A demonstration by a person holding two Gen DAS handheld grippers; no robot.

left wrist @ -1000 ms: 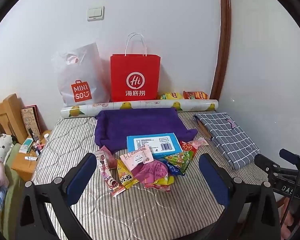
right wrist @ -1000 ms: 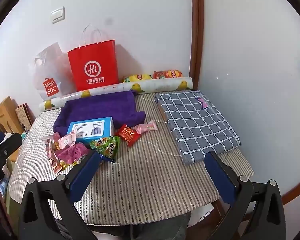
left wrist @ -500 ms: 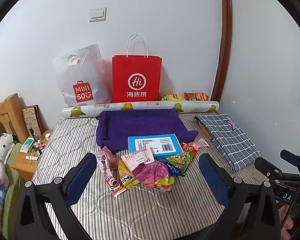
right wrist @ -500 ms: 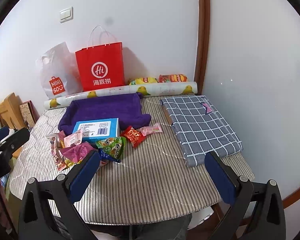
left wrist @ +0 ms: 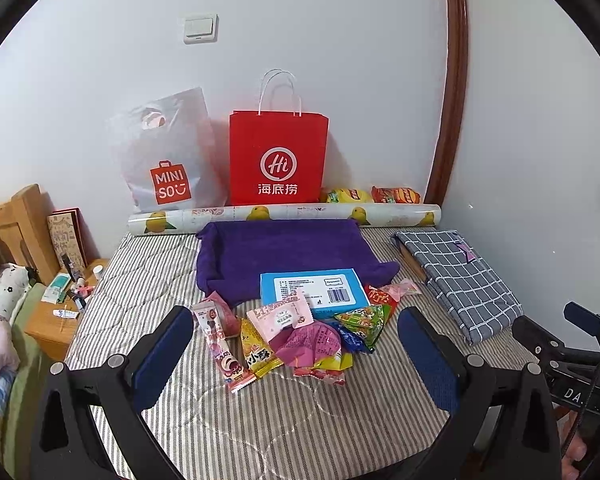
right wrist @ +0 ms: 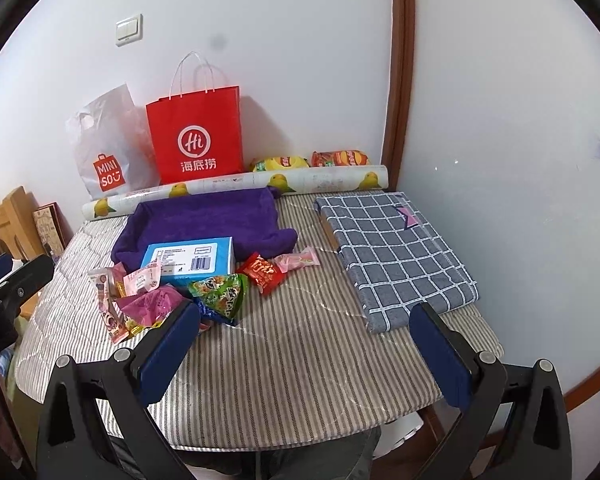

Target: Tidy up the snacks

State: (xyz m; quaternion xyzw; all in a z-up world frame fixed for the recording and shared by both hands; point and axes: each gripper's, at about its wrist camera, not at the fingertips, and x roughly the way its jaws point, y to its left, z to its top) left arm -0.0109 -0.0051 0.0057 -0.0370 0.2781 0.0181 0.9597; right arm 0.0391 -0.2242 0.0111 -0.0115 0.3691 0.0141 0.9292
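A pile of snack packets lies on the striped table: a pink packet (left wrist: 285, 314), a magenta one (left wrist: 310, 346), a yellow one (left wrist: 256, 350), a green one (left wrist: 364, 320) and a red one (right wrist: 263, 271). A blue box (left wrist: 314, 286) rests behind them on a purple cloth (left wrist: 284, 250). My left gripper (left wrist: 296, 358) hovers open above the table's front, short of the pile, holding nothing. My right gripper (right wrist: 304, 354) is open too, over bare striped cloth right of the pile, the green packet (right wrist: 222, 292) just beyond its left finger.
A red paper bag (left wrist: 278, 158) and a white MINISO bag (left wrist: 168, 160) stand against the wall behind a patterned roll (left wrist: 284, 214). Two chip bags (left wrist: 370, 195) lie behind the roll. A checked folded cloth (right wrist: 392, 254) covers the right side. A wooden side table (left wrist: 54, 320) stands left.
Both cameras have drifted slightly, so the scene sits a little lower and to the right in view. The snacks lie where they were and both grippers stay open.
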